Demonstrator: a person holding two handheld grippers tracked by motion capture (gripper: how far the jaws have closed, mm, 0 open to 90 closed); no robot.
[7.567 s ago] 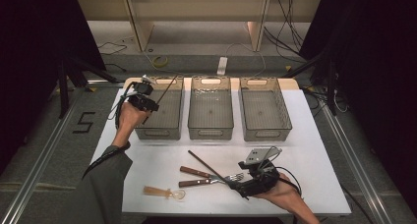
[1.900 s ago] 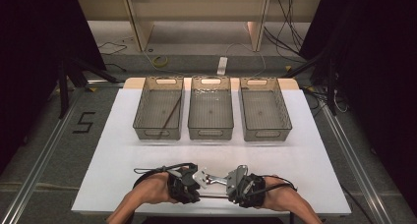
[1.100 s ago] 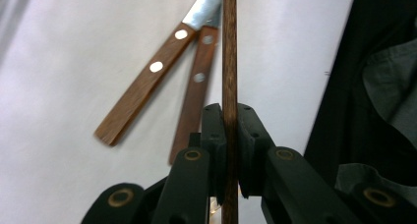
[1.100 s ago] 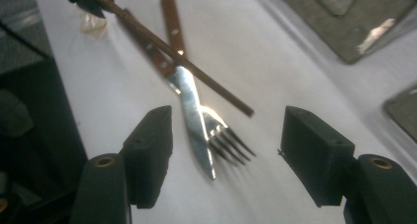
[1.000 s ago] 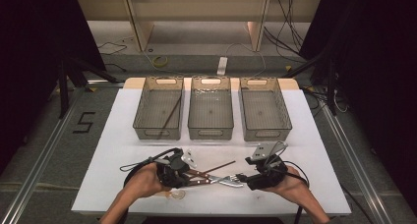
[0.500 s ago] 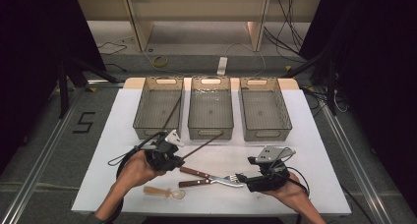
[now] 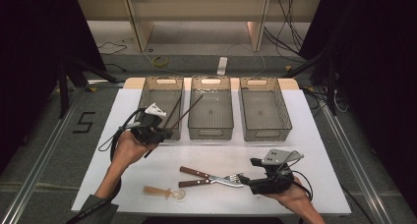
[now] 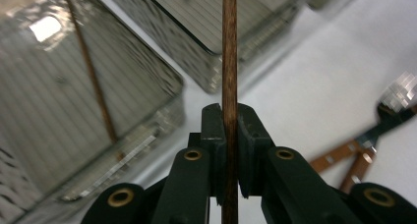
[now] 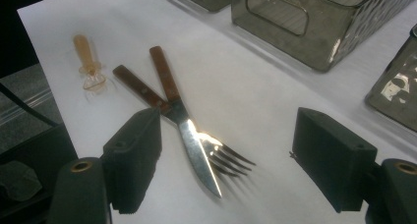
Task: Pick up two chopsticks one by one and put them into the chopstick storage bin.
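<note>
Table: bare white stretch before the left bin.
Left gripper: at that bin's near edge, jaws pinching a chopstick.
Right gripper: well right of the bin, jaws just spreading wide, nothing between, knife and fork below.

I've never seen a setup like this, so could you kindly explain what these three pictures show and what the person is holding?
A person sits at a white table with a handheld two-jaw gripper in each hand. The high view looks down from above; the other two pictures come from small cameras riding on each gripper, looking along its black jaws.

The left gripper is shut on a thin dark chopstick, lifted near the left tray, where another chopstick already lies. Two more trays, middle and right, stand beside it.

The right gripper has just been opening and holds nothing. Before it lie a crossed knife and fork with wooden handles, and farther off a small amber spoon.
</note>
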